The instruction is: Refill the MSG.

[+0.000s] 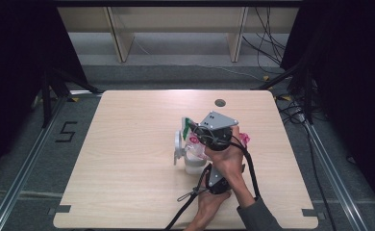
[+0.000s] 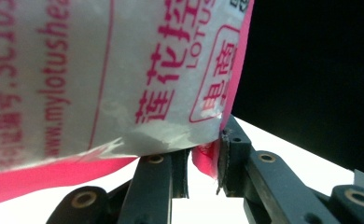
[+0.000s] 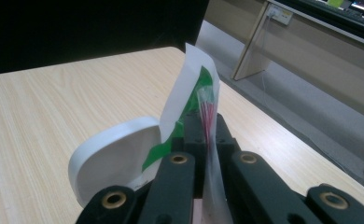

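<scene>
A white plastic packet (image 2: 124,70) with pink print and a pink border fills the upper left of the left gripper view. My left gripper (image 2: 203,163) is shut on its pink lower edge. In the high view the left gripper (image 1: 215,182) sits below and near the packet (image 1: 243,138), held by a hand. My right gripper (image 3: 207,122) is shut on a thin top edge of the packet (image 3: 210,106), beside a white and green flap (image 3: 189,88). From above, the right gripper (image 1: 206,134) hangs over a white container (image 1: 192,162) with its flip lid (image 1: 178,147) open.
The wooden table (image 1: 128,159) has a round cable hole (image 1: 219,102) near its far edge. Black cables (image 1: 185,207) trail from the grippers toward the near edge. The white lid (image 3: 115,161) stands close to the left of the right gripper's jaws.
</scene>
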Demonstrator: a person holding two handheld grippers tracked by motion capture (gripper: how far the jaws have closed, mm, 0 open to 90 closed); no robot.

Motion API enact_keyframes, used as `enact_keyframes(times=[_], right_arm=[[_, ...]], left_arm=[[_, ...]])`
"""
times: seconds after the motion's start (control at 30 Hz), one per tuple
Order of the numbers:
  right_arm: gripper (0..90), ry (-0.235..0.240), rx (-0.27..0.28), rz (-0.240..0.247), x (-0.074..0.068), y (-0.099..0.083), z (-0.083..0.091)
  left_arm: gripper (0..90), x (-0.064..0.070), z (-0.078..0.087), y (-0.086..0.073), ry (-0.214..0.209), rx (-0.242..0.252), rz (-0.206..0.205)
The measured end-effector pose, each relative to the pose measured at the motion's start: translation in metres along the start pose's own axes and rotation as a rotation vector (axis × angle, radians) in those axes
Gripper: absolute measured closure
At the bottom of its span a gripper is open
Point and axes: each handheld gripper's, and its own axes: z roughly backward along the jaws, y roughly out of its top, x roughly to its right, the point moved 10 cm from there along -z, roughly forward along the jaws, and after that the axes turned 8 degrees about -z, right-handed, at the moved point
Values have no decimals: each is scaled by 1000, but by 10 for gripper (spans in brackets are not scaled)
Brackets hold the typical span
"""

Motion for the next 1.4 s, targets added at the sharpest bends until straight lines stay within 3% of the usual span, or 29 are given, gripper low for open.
enact_keyframes(times=[0.07, 0.1, 0.17, 0.27, 0.37, 0.4, 0.43, 0.5, 0.6, 0.63, 0.73, 0.83, 1.1, 1.13, 1.23, 1.27, 1.3, 1.37, 1.4], right_arm=[[899, 5, -5, -6, 0, -1, 0], [899, 9, -8, -15, -1, -1, 0], [900, 6, 8, -15, 1, 2, 2], [899, -1, -1, 4, 0, 0, -1], [899, 10, -17, -33, -3, -2, 0], [899, 7, -2, -2, -1, 0, 0], [899, 9, -2, -5, -2, 1, 1], [899, 2, 6, -4, 0, 2, 1], [899, 16, -13, -20, -2, -1, 1], [899, 4, 2, -4, 0, 0, 0], [899, 17, -6, -9, -2, 0, 1], [899, 4, 4, -1, -1, 1, 0], [899, 1, 2, -5, -1, 0, -1], [899, 13, -7, -14, -2, 0, 0], [899, -3, 8, -1, 2, 2, 1], [899, -3, 11, 18, 3, 2, 0], [899, -5, 3, -20, 2, 1, 0], [899, 14, -7, -24, 1, 0, -1], [899, 2, 2, -10, 4, 1, -1]], left_arm=[[762, -1, 0, -1, -2, -8, -10], [762, -2, 3, -4, -11, -45, -45], [763, -3, 3, -3, -5, -35, -46], [762, -1, 1, -1, 5, -9, -2], [763, -1, 1, -1, 6, -8, -12], [763, -1, 1, -1, 7, -7, -12], [763, -1, 1, 0, 0, -1, -9], [763, -3, 4, -5, -7, -47, -48], [763, -3, 3, -4, -4, -38, -43], [763, -1, 2, -2, -1, -19, -17], [763, -3, 4, -4, -8, -46, -48], [763, -1, 2, -1, 3, -9, -6], [763, -2, 1, -1, 0, -14, -7], [763, -3, 2, -4, -10, -39, -36], [763, -3, 2, -4, -11, -45, -43], [763, -2, -1, -1, -2, -10, -11], [763, -2, -2, 0, 4, 0, 3], [763, -3, -1, -1, -6, -21, -11], [763, -4, 0, -4, -14, -45, -38]])
